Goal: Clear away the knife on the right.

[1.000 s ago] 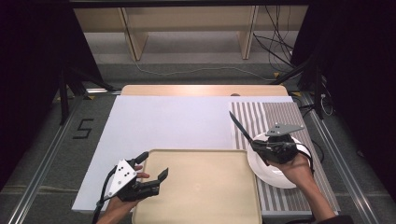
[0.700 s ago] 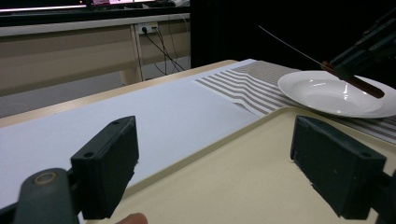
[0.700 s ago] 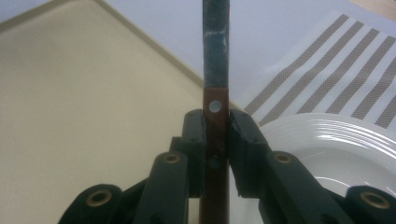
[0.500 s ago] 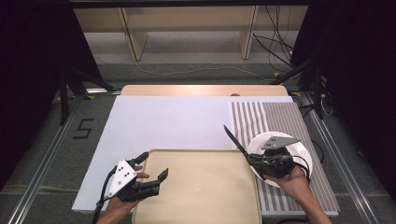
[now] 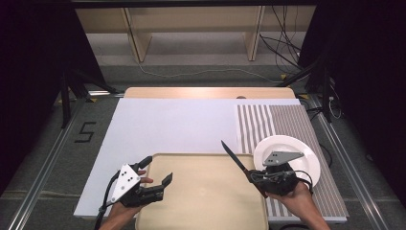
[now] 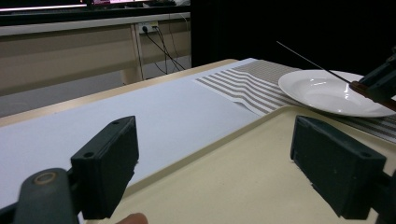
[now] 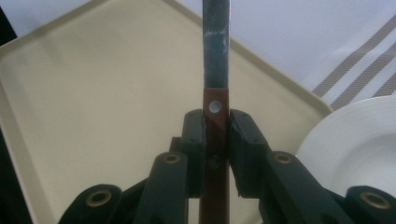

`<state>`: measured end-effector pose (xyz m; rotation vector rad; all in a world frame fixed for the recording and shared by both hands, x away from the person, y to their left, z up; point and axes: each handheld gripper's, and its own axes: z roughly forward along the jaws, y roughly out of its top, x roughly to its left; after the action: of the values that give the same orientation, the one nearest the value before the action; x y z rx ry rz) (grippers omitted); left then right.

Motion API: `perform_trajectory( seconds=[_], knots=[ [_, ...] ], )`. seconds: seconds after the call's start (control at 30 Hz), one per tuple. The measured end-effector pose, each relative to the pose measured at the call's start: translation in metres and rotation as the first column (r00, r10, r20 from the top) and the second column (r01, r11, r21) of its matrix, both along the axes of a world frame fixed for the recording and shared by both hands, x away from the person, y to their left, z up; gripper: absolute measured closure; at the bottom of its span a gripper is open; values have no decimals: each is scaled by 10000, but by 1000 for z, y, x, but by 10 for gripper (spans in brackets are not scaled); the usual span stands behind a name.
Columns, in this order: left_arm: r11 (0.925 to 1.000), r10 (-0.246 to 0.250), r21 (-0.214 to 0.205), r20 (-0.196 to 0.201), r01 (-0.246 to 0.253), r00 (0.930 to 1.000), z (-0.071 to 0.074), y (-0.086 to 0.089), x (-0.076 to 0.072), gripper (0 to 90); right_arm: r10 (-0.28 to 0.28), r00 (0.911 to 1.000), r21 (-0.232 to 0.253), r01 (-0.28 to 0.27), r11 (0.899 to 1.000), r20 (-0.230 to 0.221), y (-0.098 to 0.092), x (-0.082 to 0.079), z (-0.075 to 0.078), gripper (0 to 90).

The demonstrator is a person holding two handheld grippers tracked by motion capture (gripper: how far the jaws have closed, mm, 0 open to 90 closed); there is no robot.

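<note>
The left gripper [image 5: 155,178] hovers with jaws wide apart and nothing between them, just over the left rim of the beige tray [image 5: 201,201]. The right gripper [image 7: 217,140] is clamped on the brown handle of the knife [image 5: 234,157], blade pointing fwd past the fingertips over the tray's right edge. The knife looks light, stiff and thin, w/ a sharp edge, so the riveted handle is prob. the right place to hold; the white plate [image 5: 292,151] just right of the jaws is fragile and stands close to any swing.

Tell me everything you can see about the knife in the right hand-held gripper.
The knife has a long, narrow dark blade, scuffed pale in spots, and a reddish-brown handle that looks like wood, with a metal rivet. The right hand-held gripper clamps its handle between both jaws. It is held off the surface, blade pointing away from the person over the right edge of the beige tray, beside the white plate.
</note>
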<state>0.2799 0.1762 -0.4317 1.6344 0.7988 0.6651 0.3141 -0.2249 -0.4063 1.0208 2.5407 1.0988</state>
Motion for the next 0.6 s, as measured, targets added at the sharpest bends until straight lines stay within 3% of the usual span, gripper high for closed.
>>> perform_trajectory(
  seconds=[0.37, 0.6],
  knots=[
    [10000, -5, -14, 6, 5, 10000, 0, 0, 0, 150, 412, 9962, -67, -419, 9991, -770, 12, -15, -12, 776],
    [10000, 5, -8, -22, -5, 10000, 0, 0, 0, 150, 614, 9899, -416, -672, 9969, -1275, 19, -19, -22, 776]
  ],
)
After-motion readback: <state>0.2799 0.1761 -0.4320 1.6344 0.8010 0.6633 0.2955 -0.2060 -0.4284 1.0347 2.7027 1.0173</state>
